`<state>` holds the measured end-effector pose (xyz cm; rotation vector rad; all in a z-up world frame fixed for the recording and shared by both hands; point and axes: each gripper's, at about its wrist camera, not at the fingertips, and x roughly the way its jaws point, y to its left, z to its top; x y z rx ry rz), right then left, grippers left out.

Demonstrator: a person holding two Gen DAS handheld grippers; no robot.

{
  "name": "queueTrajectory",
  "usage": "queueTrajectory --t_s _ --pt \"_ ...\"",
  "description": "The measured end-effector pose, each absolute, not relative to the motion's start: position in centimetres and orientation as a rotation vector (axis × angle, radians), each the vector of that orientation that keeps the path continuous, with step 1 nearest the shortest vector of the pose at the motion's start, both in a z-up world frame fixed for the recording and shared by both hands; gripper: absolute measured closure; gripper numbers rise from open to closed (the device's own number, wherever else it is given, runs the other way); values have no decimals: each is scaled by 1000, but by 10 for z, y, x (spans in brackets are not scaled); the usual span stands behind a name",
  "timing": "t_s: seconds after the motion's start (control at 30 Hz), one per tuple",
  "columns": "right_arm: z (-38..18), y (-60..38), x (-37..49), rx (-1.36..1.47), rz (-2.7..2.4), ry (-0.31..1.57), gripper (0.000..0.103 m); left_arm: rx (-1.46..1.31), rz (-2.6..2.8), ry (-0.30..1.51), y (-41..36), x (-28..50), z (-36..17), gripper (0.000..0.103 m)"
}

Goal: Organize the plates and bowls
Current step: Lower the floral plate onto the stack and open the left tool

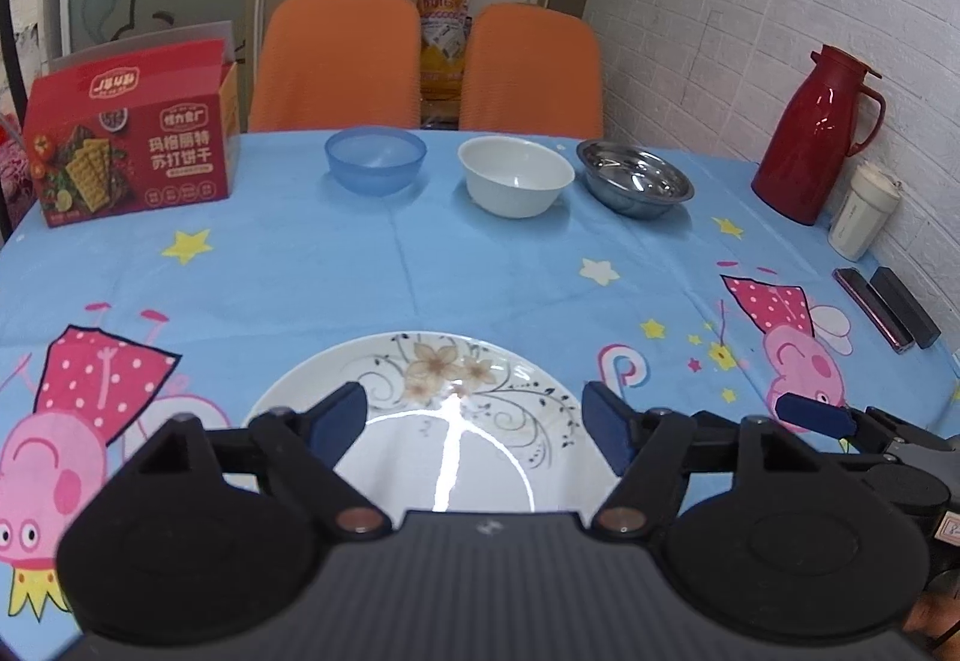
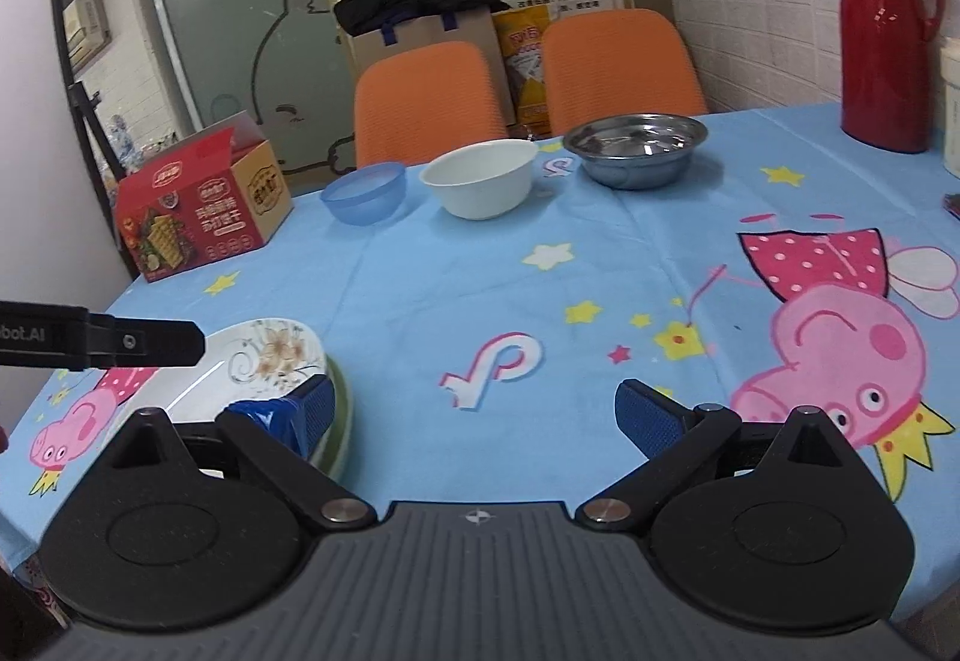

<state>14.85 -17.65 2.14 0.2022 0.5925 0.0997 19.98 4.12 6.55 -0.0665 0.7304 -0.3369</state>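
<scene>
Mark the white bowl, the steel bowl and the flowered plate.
white bowl (image 1: 515, 175): left wrist view, inner wall.
steel bowl (image 1: 635, 176): left wrist view, inside bottom.
flowered plate (image 1: 444, 370): left wrist view, flower pattern on its far half.

From the left wrist we look forward and down across the tabletop (image 1: 480, 265), close above the floral plate (image 1: 420, 391), toward the orange chairs (image 1: 336, 61). From the right wrist we face the same way, set further right, the plate at our left. Both views share the three bowls (image 1: 515, 175), red box (image 1: 132, 145) and red flask (image 1: 810, 133)
</scene>
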Motion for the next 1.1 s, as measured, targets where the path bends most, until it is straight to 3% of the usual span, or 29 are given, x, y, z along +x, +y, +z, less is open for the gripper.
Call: queueTrajectory --t_s 0.43,1.1 --pt "-1 -244 128 259 -101 597 15 -91 -369 713 -23 186 59 31" --pt "12 -252 82 373 -63 574 15 -54 -309 699 -25 144 66 31"
